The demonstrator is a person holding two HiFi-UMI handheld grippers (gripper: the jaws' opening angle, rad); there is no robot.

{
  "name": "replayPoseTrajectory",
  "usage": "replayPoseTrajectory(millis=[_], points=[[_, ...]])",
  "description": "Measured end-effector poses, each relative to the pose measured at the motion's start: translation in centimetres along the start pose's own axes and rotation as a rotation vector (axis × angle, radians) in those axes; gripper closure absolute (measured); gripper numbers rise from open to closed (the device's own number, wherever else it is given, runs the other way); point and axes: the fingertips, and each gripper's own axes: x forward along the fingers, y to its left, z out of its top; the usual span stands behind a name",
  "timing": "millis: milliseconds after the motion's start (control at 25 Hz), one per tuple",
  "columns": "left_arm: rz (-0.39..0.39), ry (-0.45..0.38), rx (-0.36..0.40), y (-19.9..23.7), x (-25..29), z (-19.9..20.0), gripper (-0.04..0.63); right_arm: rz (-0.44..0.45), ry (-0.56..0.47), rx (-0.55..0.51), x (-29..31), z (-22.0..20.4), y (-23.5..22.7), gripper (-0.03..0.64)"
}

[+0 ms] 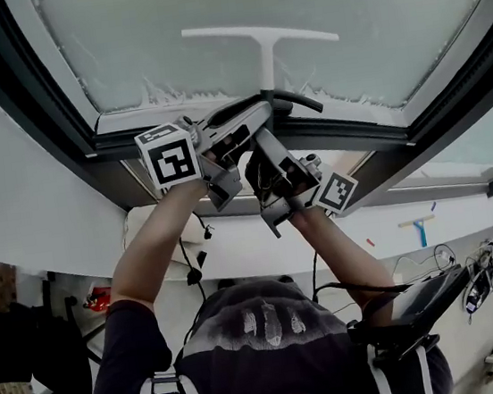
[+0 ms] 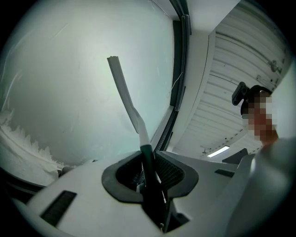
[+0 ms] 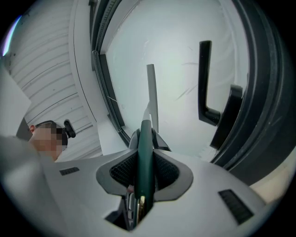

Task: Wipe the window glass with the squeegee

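Squeegee (image 1: 262,41), foamy glass (image 1: 162,31), dark frame (image 1: 355,132) (handle (image 3: 206,83) nearby)

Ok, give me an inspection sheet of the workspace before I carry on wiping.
Surface: glass, with foam along its lower edge.
Job's things: squeegee, blade looks to be against the glass, above the foam.
Clutter: blue tool lying below the window.
Grippers: left gripper and right gripper both shut on the squeegee's handle.
Cables: cable hangs under the left arm.
Surroundings: dark frame; black window handle near the right gripper.
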Motion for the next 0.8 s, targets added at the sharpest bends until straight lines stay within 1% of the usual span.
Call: replayPoseTrajectory(millis=[80, 160, 320, 400, 480, 520, 680, 800], points=[[-0.024, -0.018, 0.003, -0.7, -0.5, 0.1, 0.502, 0.008, 0.016, -0.030, 0.1, -0.4, 0.7, 0.522], [-0.039, -0.036, 0.025, -1.7, -1.3, 0.9, 0.502, 0.027, 0.043, -0.058, 0.9, -1.0, 1.5, 0.522], [-0.038, -0.089, 0.069, -3.0, -4.2, 3.6, 0.502, 0.083, 0.085, -0.064, 4.0, -3.1, 3.2, 0.522], [0.001, -0.086, 0.119, -2.9, -6.3, 5.4, 0.502, 0.110, 0.092, -0.065, 6.3, -4.6, 3.3, 0.522], [0.056, -0.073, 0.194, -2.5, -8.5, 7.4, 0.502, 0.106, 0.105, -0.078, 8.7, -6.1, 2.7, 0.522], [0.072, -0.080, 0.217, -2.5, -9.3, 8.3, 0.502, 0.106, 0.112, -0.088, 9.7, -6.6, 2.6, 0.522], [0.109, -0.148, 0.277, -3.1, -10.6, 12.0, 0.502, 0.136, 0.109, -0.129, 13.4, -6.6, 3.4, 0.521], [0.139, -0.193, 0.322, -4.7, -11.2, 13.6, 0.502, 0.140, 0.135, -0.182, 14.6, -6.7, 5.1, 0.522]])
